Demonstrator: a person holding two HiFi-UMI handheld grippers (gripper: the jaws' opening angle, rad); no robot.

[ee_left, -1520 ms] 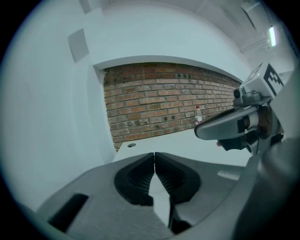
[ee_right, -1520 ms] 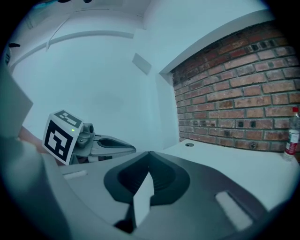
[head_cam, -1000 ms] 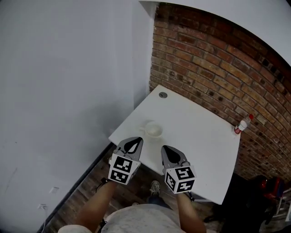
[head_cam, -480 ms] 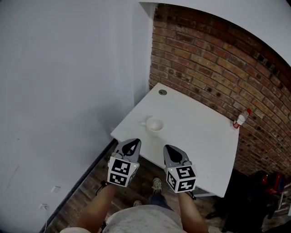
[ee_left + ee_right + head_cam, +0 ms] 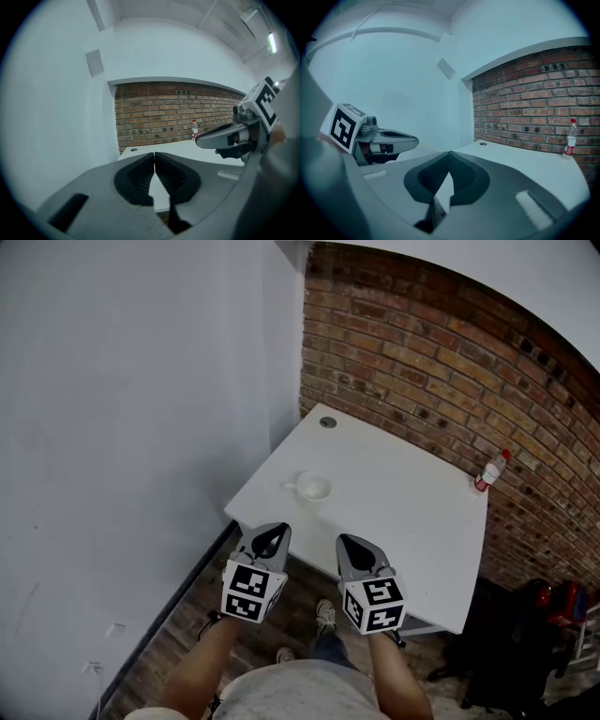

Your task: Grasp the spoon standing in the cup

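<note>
My left gripper (image 5: 270, 532) and right gripper (image 5: 352, 545) are both clenched on nothing, short of the white table (image 5: 412, 512). The small white cup (image 5: 313, 487) stands near its left edge, handle pointing left; its spoon is too small to tell

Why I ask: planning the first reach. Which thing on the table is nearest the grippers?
The white cup, just ahead of the left gripper; the bottle and round grommet sit at the far corners.

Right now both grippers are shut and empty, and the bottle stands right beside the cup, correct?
Not quite: the head view shows the bottle at the table's far right corner, apart from the cup. Left gripper and right gripper are shut and empty.
</note>
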